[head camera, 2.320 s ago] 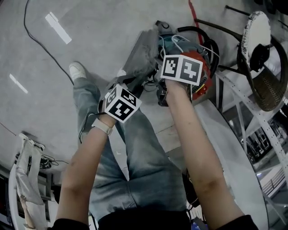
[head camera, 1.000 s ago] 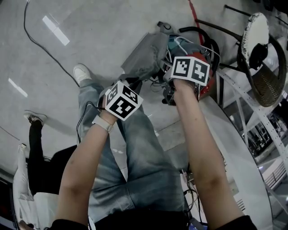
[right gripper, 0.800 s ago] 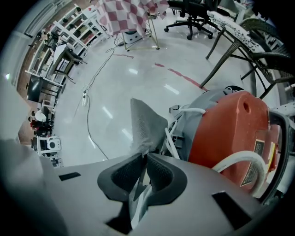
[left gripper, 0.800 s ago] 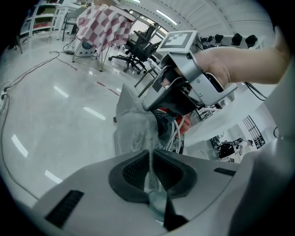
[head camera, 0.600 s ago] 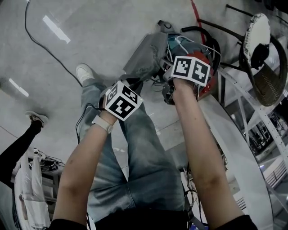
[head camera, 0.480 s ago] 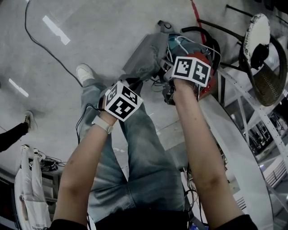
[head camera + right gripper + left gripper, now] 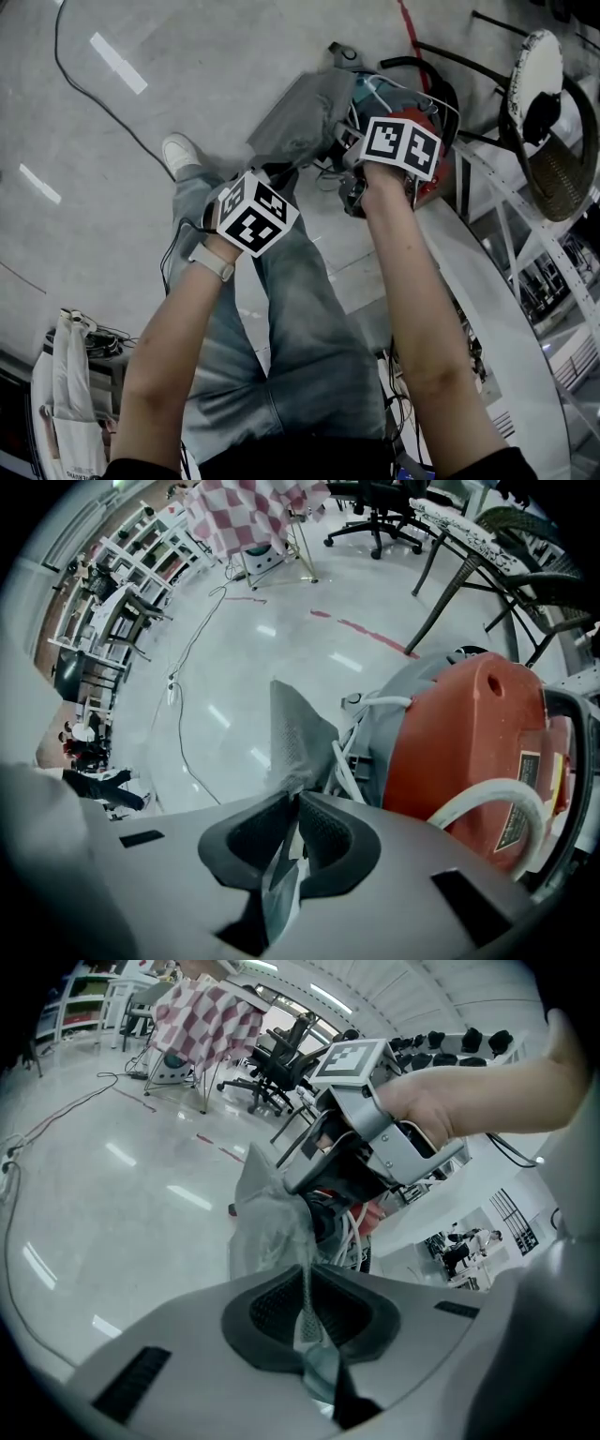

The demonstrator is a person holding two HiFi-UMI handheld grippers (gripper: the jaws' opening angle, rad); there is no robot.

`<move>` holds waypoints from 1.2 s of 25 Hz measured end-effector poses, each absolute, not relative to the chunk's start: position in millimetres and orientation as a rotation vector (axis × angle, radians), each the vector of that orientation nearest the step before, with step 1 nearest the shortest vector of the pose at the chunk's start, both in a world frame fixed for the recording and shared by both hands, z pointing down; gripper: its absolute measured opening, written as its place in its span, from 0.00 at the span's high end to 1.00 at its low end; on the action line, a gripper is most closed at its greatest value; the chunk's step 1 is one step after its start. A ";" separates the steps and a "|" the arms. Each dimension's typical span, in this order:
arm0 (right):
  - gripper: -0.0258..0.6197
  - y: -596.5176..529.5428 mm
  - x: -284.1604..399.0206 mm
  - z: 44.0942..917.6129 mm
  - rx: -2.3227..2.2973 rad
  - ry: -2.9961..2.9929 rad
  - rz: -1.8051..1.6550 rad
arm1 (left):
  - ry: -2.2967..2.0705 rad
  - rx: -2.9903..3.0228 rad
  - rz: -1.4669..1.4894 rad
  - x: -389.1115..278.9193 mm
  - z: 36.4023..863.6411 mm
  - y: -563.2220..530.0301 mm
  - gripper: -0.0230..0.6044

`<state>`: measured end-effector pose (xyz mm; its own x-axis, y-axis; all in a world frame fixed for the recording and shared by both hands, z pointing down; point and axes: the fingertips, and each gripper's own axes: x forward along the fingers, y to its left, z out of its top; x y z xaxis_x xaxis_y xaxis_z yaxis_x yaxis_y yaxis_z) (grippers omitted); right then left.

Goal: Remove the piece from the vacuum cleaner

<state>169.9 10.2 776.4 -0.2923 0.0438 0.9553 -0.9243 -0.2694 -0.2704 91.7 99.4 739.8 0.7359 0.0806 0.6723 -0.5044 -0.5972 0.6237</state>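
The red vacuum cleaner [image 7: 433, 173] [image 7: 469, 752] stands on the floor beside the white table, with white hoses looped around it. A grey fabric piece [image 7: 305, 114] [image 7: 267, 1227] [image 7: 298, 733] hangs out from its left side. My left gripper [image 7: 277, 176] [image 7: 306, 1321] is shut on a thin fold of that fabric at its near edge. My right gripper [image 7: 352, 159] [image 7: 284, 855] is shut on another fold close to the vacuum body. The right gripper [image 7: 361, 1152] also shows in the left gripper view, just above the fabric.
A wicker chair [image 7: 555, 178] and black metal legs stand right of the vacuum. The white table's edge [image 7: 492, 291] curves along the right. A black cable [image 7: 89, 89] lies on the floor. My jeans leg and white shoe [image 7: 178, 150] are below the grippers. A white bag [image 7: 70, 398] sits bottom left.
The grey fabric has come out further to the left and spread. Both grippers have shifted slightly. A person in black at the lower left has gone from view.
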 end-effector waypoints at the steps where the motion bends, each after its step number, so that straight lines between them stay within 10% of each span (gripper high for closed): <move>1: 0.87 9.9 169.1 776.4 1.188 -1.218 1.660 | -0.320 2.059 0.840 91.2 738.0 99.6 0.90; 30: 0.85 0.8 129.0 780.1 1.065 -1.340 1.587 | -0.455 1.993 0.757 49.2 738.5 85.1 0.90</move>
<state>129.0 0.8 780.1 -0.3395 0.0479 0.9394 -0.9341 -0.1343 -0.3308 49.2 85.1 738.5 0.7419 -0.0151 0.6704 -0.5849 -0.5036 0.6359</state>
